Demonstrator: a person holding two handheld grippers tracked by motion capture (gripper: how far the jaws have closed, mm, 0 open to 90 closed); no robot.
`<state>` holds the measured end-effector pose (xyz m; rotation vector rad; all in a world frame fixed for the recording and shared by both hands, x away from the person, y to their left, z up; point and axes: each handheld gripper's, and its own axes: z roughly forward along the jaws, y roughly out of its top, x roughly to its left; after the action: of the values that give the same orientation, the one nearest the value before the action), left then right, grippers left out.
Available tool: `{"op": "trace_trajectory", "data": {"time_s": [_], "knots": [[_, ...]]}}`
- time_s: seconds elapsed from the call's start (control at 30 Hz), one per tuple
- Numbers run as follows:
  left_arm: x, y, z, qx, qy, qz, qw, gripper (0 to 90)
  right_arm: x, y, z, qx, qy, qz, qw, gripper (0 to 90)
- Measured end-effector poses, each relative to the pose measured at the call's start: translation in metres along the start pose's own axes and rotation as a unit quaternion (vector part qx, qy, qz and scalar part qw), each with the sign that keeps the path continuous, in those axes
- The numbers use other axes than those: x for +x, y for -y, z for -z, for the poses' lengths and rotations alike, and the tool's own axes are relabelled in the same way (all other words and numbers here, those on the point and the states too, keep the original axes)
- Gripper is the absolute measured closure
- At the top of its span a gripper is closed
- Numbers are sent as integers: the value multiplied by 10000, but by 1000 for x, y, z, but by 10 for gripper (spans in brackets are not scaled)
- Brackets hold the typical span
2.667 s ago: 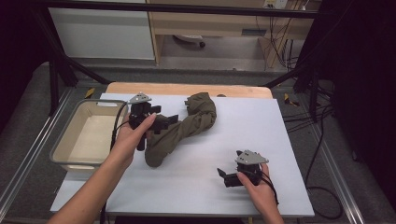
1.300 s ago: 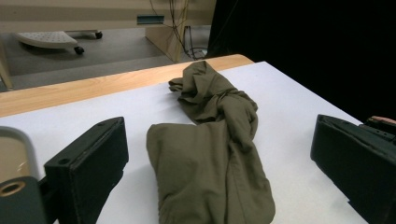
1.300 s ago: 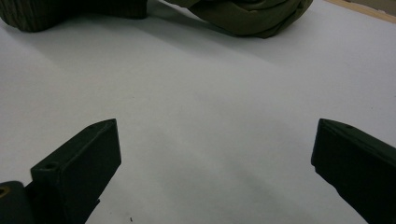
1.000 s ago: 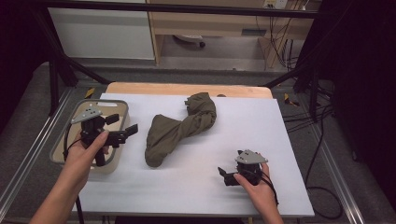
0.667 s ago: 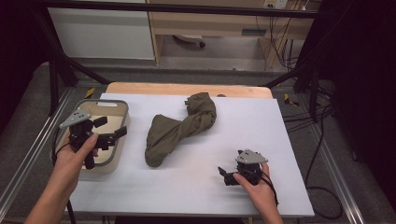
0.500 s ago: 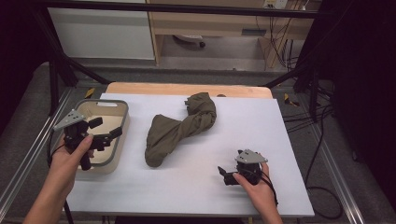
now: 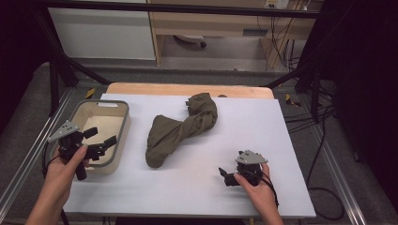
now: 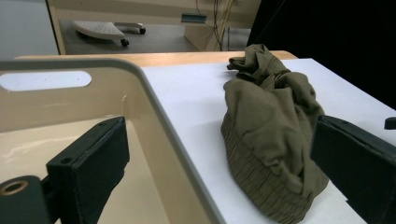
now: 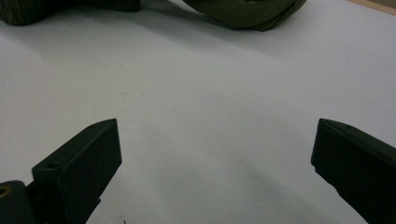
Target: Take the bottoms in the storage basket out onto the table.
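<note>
Olive-green twisted garment (image 7: 180, 129) lying loose on the white table sheet (image 7: 263, 126), stretched from about 1 o'clock down to 7 o'clock of the sheet's middle, knotted bunch at the far end, ribbed hem at the near end. Left gripper (image 7: 99, 139) held above the near right corner of the beige plastic bin (image 7: 77, 112), at 9 o'clock from the garment and well apart from it, jaws spread wide with nothing between them. Seen along those jaws in the left gripper view (image 8: 219, 154): grey bin rim (image 8: 154, 107) running between the two black jaws, one jaw over the bin's inside, the other out over the sheet beside the garment's ribbed hem (image 8: 266, 140). Right gripper (image 7: 226, 176) resting low on the sheet at 5 o'clock from the garment, well apart from it, held by the right hand (image 7: 260, 194), grey three-cornered plate on top. Seen in the right gripper view (image 9: 215, 158): jaws spread wide over bare white sheet, clamping nothing, folds of the garment (image 9: 243, 11) lying at 12 o'clock along the top edge. Left hand (image 7: 65, 168) wrapped around the left gripper's grip, forearm coming in from 6 o'clock.
</note>
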<state>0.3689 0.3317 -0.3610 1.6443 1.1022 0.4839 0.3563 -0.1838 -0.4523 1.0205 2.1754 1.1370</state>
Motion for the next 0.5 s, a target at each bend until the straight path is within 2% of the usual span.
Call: {"op": "trace_trajectory", "data": {"time_s": [0.1,0.23,0.4,0.5], "knots": [[1,7,2,14,-98,-16,10000,50,1,0,-1,27,4,9,10000,24],[2,17,2,66,-74,57,9999,52,1,1,-1,48,3,-8,10000,24],[1,24,0,117,-83,14,9999,52,1,1,0,22,38,-38,10000,25],[-2,26,3,80,-162,-41,9998,56,0,1,1,10,71,-67,10000,24]]}}
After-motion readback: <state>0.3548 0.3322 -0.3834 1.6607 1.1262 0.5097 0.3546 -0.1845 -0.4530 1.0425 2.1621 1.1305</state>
